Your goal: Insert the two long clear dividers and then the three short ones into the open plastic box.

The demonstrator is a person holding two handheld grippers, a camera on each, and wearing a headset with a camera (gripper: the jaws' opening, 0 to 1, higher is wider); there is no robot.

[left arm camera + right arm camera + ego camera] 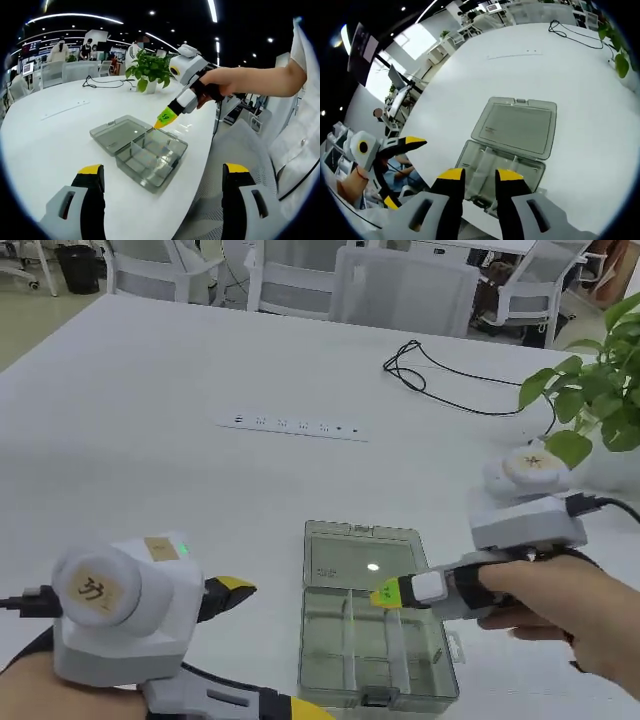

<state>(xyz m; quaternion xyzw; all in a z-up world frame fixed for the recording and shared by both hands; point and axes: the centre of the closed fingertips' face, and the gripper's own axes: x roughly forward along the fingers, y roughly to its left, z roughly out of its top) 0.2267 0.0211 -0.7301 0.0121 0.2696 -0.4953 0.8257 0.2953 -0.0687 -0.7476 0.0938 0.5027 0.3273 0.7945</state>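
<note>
The left tongs (265, 645) are held wide apart, low over the near edge of the tabletop (150, 440). The open box (420, 640) lies ahead of them. The right tongs (385, 595) have only a narrow gap between their tips, which hang just over the back edge of the box's tray. Clear dividers (350, 630) stand in the tray below them; I cannot tell how many. The lid (360, 558) lies flat just beyond. Farther off are a power strip (292, 426), a black cable (398, 370) and a potted plant (590, 405).
</note>
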